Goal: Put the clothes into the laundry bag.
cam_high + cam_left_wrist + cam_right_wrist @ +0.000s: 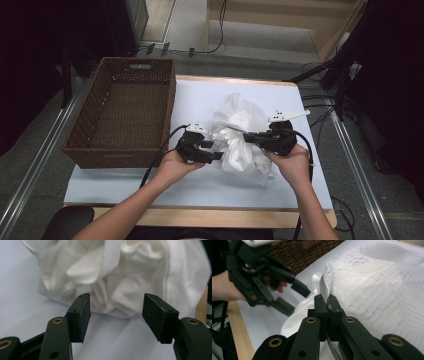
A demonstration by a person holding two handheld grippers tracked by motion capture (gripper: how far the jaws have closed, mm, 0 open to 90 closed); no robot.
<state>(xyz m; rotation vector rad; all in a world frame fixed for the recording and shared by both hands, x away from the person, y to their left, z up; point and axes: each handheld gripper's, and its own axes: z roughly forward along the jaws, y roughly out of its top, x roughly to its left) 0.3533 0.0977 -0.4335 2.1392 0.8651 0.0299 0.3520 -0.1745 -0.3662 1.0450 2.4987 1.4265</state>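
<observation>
While the right hand-held gripper [327,305] pinches the edge of the white mesh bag [372,290], the left hand-held gripper [116,312] stands half open, empty, just short of the white cloth [117,272] bunched mid-bench [200,100]. The wicker basket [125,107] at far left is empty; bagging and transfer apparently remain.

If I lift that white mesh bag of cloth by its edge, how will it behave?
Probably floppy: the mesh bag drapes in folds where the right gripper pinches its edge. Likely light, though the crumpled white cloth may spill or sag out.
</observation>
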